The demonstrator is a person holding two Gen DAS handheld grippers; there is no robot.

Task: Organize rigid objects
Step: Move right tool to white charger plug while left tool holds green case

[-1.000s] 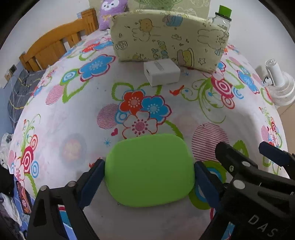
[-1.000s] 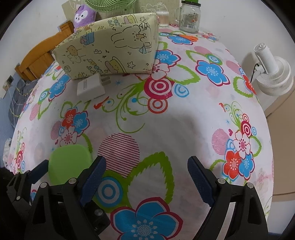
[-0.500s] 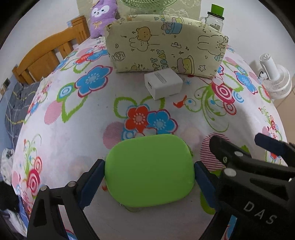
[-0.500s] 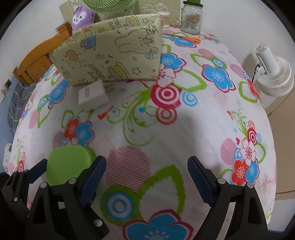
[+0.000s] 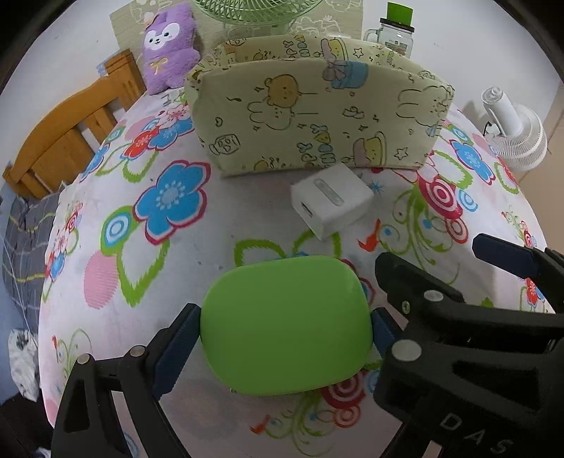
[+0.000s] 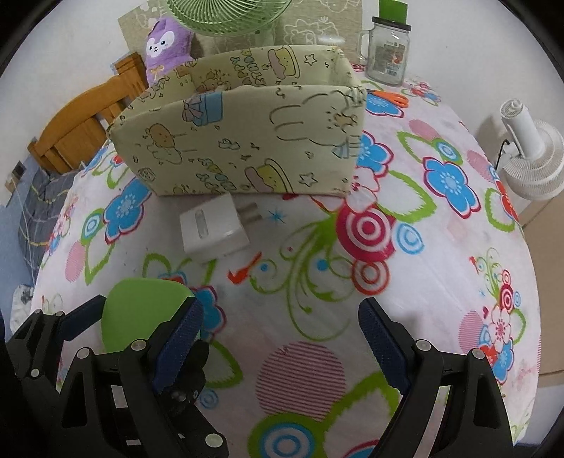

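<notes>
left tongs (image 5: pixel 285 327) gripping green case (image 5: pixel 285 327), right tongs (image 6: pixel 280 338) wide, empty

"DAS" in white letters on the right tongs (image 5: pixel 493 267) body, "HAPPY BIRTHDAY" lettering partly legible inside fabric box (image 6: pixel 246 141)

green fan (image 6: pixel 229 16): cut off at 12 o'clock
storage box (image 5: pixel 317 116) interior: hidden behind its front wall
jar (image 5: pixel 394 35) contents: too small to tell
</notes>
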